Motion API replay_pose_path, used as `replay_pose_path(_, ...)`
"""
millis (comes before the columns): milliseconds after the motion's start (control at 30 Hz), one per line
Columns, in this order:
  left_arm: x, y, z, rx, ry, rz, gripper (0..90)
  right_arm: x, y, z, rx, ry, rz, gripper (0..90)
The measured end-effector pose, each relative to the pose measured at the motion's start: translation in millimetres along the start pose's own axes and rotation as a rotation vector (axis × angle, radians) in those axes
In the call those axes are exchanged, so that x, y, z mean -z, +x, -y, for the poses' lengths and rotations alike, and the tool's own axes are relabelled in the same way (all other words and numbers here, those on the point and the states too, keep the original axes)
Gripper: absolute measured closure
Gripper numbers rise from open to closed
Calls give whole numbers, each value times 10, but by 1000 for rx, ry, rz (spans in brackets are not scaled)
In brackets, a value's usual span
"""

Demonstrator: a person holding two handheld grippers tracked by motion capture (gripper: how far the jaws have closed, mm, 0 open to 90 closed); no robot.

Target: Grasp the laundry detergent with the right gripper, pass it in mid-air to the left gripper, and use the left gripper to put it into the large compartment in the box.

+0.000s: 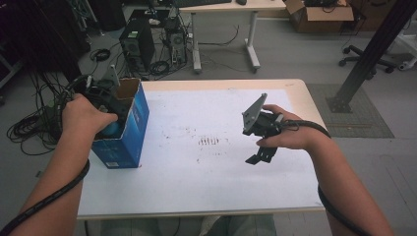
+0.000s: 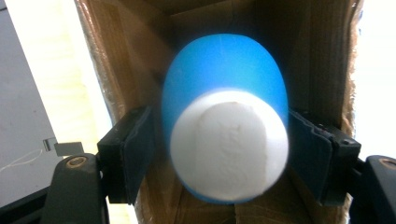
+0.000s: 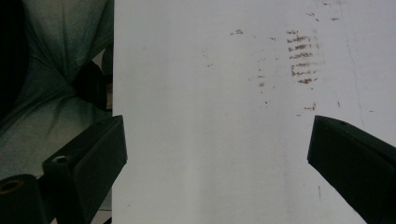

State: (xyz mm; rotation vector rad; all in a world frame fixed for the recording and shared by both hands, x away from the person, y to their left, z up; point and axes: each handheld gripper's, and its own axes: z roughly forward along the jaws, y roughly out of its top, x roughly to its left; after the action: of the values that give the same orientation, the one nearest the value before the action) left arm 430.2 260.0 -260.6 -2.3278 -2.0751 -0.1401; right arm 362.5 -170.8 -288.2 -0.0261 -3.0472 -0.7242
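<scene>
The left gripper (image 2: pixel 219 149) reaches down into the open blue box (image 1: pixel 129 129), and a blue bottle (image 2: pixel 224 93) with a white cap (image 2: pixel 229 144) sits between its jaws, cap toward the camera. The pads stand partly open at either side of the bottle (whether they touch it cannot be told). The right gripper (image 3: pixel 217 154) hangs over the bare white table (image 3: pixel 205 140), jaws wide apart with nothing between them, brown smudges (image 3: pixel 301 58) beyond.
</scene>
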Motion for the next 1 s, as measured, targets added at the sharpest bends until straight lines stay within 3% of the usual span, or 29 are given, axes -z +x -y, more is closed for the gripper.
replay_pose_path(500,190,-62,76,-23,10,-35,156,48,36,-14,8,-4,8,46)
replay_pose_path(700,304,-132,100,-55,-13,-35,125,75,55,-23,11,-5,12,46)
replay_pose_path(800,372,-160,112,-59,-39,2,62,90,71,-23,14,-6,8,44)
replay_pose_path(1000,432,-238,123,-97,-30,-7,9,110,83,-14,15,0,12,44)
